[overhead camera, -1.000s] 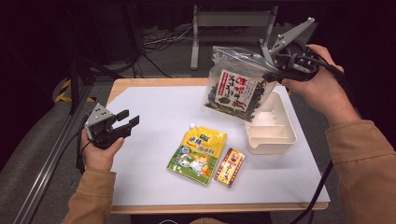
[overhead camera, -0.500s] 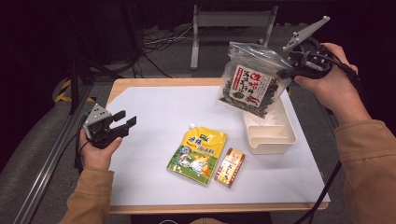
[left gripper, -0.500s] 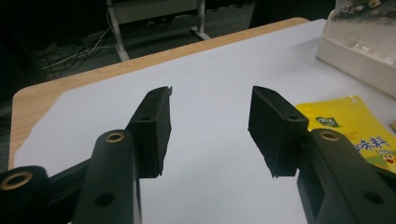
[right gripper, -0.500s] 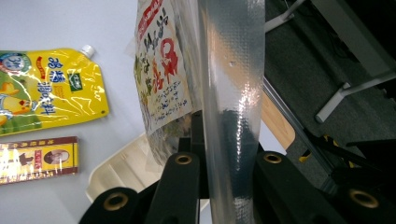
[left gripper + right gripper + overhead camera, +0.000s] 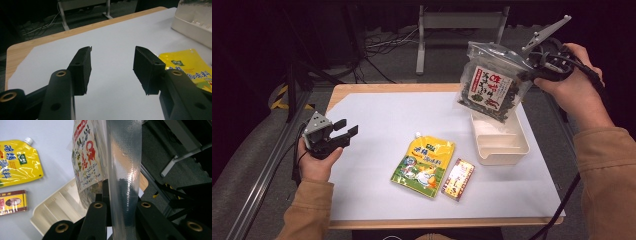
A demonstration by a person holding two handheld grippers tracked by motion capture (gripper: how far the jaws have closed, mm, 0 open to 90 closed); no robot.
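Note:
A clear bag of dark dried seaweed (image 5: 489, 87) with a red and white label hangs in the air over the far end of a white divided tray (image 5: 499, 159). My right gripper (image 5: 526, 75) is shut on the bag's top sealed edge, and the right gripper view shows the strip of plastic (image 5: 125, 177) pinched between the jaws, with the label (image 5: 85, 160) beside it and the tray (image 5: 57, 210) below. At the table's left edge my left gripper (image 5: 346, 128) stands open with nothing between its jaws (image 5: 112, 53).
A yellow spouted pouch (image 5: 424, 161) and a small red and gold box (image 5: 458, 179) lie flat on the white sheet (image 5: 387, 115) left of the tray. Dark floor, cables and a metal stand lie beyond the wooden table's far edge.
My right gripper has carried the hanging bag to the right, from left of the tray's far end to over it. The left gripper has stayed in place.

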